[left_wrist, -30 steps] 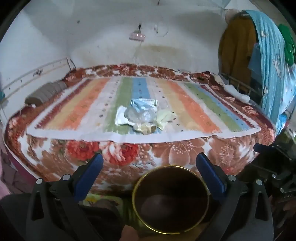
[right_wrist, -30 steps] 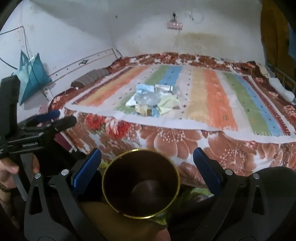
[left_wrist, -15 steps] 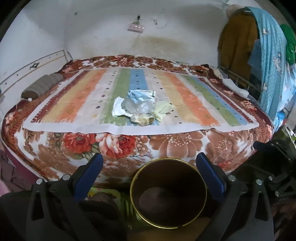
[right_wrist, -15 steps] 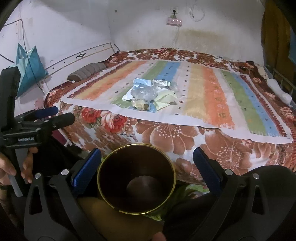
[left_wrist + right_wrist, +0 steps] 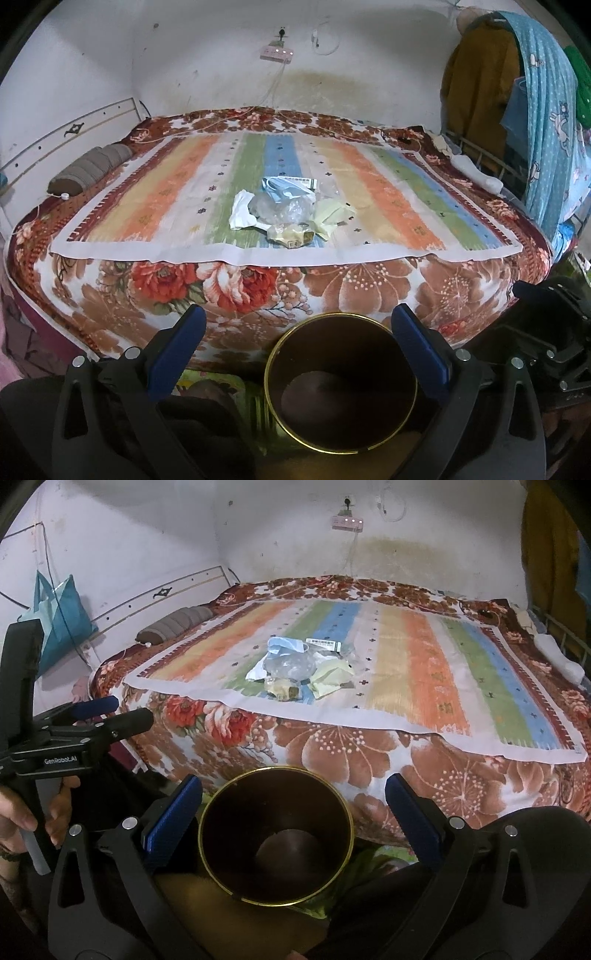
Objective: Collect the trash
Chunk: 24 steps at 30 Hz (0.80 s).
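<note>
A heap of trash (image 5: 288,218) lies mid-bed on the striped cloth: a white crumpled paper (image 5: 242,214), clear plastic, a blue mask, a yellow wrapper and a small packet. The same trash heap (image 5: 303,672) shows in the right wrist view. A dark bin with a gold rim (image 5: 341,314) stands on the floor at the bed's near side, its mouth up and nothing visible inside; the bin (image 5: 275,770) also shows between the right fingers. My left gripper (image 5: 298,314) is open above the bin. My right gripper (image 5: 293,782) is open too, holding nothing.
The bed (image 5: 332,288) has a floral cover hanging down its near side. A grey pillow (image 5: 88,170) lies at the left. Clothes hang at the right (image 5: 535,129). A blue bag (image 5: 59,616) hangs on the left wall. A hand (image 5: 14,812) holds the left gripper.
Both views have risen a little and look down more on the bed. The bin sits slightly higher in each frame. Nothing was grasped; both grippers stay open.
</note>
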Each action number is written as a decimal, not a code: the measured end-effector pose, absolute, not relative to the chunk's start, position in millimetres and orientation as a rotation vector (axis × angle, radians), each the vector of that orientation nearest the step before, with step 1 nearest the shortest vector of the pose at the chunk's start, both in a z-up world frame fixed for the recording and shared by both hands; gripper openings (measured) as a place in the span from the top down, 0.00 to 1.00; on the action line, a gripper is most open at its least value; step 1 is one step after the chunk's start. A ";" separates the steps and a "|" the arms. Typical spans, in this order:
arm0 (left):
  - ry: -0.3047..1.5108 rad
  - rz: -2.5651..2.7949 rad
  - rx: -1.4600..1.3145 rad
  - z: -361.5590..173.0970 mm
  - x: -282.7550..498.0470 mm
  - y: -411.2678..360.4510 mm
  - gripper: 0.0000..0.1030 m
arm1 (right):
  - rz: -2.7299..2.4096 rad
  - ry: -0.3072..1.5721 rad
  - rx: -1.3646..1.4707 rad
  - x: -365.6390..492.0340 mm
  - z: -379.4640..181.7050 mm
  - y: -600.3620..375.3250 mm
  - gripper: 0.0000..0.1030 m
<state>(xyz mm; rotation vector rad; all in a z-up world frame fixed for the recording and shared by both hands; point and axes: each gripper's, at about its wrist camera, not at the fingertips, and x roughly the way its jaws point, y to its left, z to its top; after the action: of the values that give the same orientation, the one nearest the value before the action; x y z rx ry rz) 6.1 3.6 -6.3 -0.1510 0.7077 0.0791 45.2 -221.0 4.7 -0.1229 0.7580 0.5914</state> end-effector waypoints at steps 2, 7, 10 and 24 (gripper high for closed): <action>0.706 0.070 -0.158 -6.8 6.0 3.6 0.05 | 0.599 0.759 -0.117 44.2 5.3 -221.5 0.08; 0.706 0.034 -0.186 -6.2 5.7 3.3 0.05 | 0.604 0.760 -0.120 44.5 5.6 -220.4 0.08; 0.709 0.037 -0.195 -6.5 6.1 4.3 0.05 | 0.600 0.765 -0.125 43.8 5.3 -219.6 0.08; 0.718 0.074 -0.200 -6.1 7.3 6.8 0.05 | 0.588 0.768 -0.119 46.5 2.7 -216.8 0.08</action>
<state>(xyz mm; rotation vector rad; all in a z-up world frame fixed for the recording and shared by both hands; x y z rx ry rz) 7.3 6.8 -6.1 -0.1997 0.7176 0.0740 46.5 -216.8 2.7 -0.1193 0.7680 0.5876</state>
